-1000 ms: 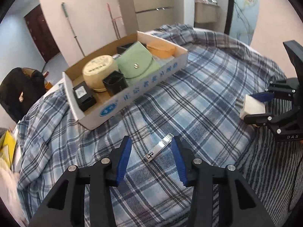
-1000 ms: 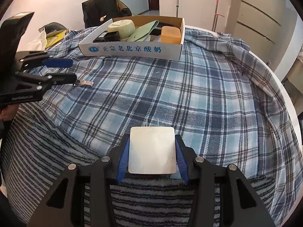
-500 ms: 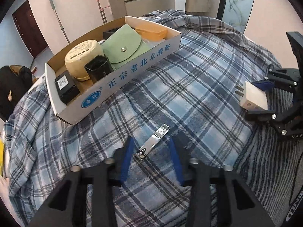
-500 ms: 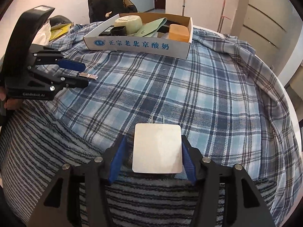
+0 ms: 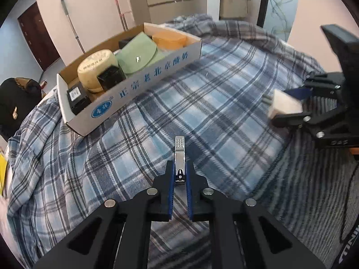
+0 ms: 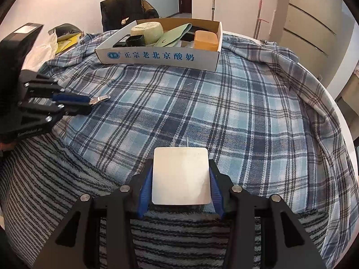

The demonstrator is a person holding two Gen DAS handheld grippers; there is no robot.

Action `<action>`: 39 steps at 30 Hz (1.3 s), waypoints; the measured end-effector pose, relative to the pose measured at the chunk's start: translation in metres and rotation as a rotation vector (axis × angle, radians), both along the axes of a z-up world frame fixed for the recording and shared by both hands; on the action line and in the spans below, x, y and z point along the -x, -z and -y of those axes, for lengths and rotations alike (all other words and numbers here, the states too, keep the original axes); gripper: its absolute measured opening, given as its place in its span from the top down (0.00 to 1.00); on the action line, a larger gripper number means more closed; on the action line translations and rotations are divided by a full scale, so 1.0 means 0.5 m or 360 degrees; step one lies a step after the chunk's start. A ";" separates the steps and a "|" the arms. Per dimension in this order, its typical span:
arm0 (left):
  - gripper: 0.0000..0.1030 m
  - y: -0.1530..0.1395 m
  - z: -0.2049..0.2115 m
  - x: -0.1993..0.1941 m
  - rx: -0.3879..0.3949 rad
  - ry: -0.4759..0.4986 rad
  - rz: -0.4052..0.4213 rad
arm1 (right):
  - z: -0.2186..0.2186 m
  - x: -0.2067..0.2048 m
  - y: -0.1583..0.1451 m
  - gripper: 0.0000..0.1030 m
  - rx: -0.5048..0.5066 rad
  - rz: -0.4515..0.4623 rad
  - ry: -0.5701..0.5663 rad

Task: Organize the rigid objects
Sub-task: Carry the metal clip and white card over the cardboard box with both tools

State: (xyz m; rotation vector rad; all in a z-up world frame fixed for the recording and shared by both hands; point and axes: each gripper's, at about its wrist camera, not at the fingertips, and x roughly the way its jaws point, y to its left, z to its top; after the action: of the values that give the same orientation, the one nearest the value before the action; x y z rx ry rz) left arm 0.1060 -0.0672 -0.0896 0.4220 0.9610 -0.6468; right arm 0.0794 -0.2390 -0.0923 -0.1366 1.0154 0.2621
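**Both grippers loaded above the plaid blanket**

Left gripper (image 5: 179, 177) pinches the nail clipper (image 5: 179, 159) — tip pointing forward. Right gripper (image 6: 180, 179) clamps the white charger (image 6: 181, 176) by its sides, prongs forward. Cardboard box (image 6: 157, 56) sits beyond, well apart.

One cardboard box (image 5: 143, 83) sits on the bed, and in it I count one round cream tub (image 5: 96, 67), one green pouch (image 5: 139, 56), one orange case (image 5: 169, 40) and at least three black items (image 5: 77, 96), though the back of the box is hard to make out. One nail clipper (image 5: 179, 161). One white plug (image 6: 181, 176). Two grippers, one per hand (image 5: 179, 177) (image 6: 181, 177). Two blankets: one plaid (image 6: 202, 103), one striped (image 6: 67, 163).
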 end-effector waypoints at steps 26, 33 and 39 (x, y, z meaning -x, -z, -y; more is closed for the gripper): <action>0.90 -0.258 -0.034 0.015 0.0344 -0.0528 0.0529 | 0.032 -0.027 -0.256 0.57 -0.0003 0.0451 0.0183; 0.90 -0.325 -0.048 -0.119 0.0423 -0.0882 0.0546 | -0.015 -0.119 -0.356 0.57 0.0078 0.0803 0.0398; 0.90 -0.305 -0.079 -0.235 0.0502 -0.0934 0.0386 | -0.065 -0.241 -0.397 0.57 -0.0053 0.0818 0.0487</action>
State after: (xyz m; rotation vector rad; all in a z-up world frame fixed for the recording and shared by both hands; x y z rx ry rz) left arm 0.2234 -0.0276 0.0631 -0.0692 0.6863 -0.1961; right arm 0.2000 -0.2064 0.1063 -0.0138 0.5098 -0.0391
